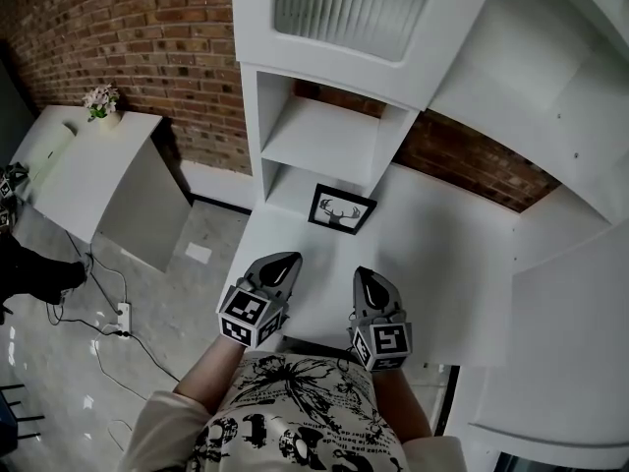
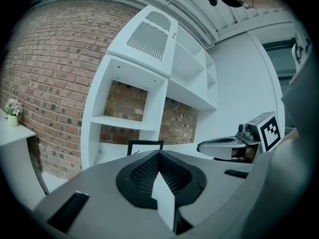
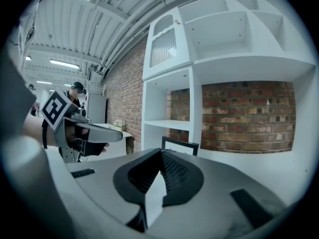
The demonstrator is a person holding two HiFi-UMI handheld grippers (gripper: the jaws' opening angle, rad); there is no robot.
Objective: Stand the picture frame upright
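Closest to me, both claws hover over the near edge of the white counter [image 1: 442, 264], side by side and apart from each other. The left claw [image 1: 285, 260] has its jaws pressed together with nothing between them; its own view shows the dark ribbed pads [image 2: 144, 171] meeting in a tight seam. The right claw [image 1: 366, 275] is the same, jaws together on nothing, its grey shell smooth and rounded. Each carries a marker cube [image 1: 252, 315] with black-and-white squares.

Beyond them, well clear of both tips, the picture frame [image 1: 341, 209] stands upright on the counter at the mouth of the shelf unit's lowest compartment, by the divider post. It has a thin black rectangular border around a pale print of antlers.

The shelf unit [image 1: 316, 131] is matte white with square open-backed compartments, and rough brick wall [image 1: 128, 28] shows through them. Above sits a ribbed door [image 1: 344, 3].

Far left, a small pot [image 1: 108, 118] holding pale flowers [image 1: 100, 98] rests on a white side cabinet [image 1: 93, 175].
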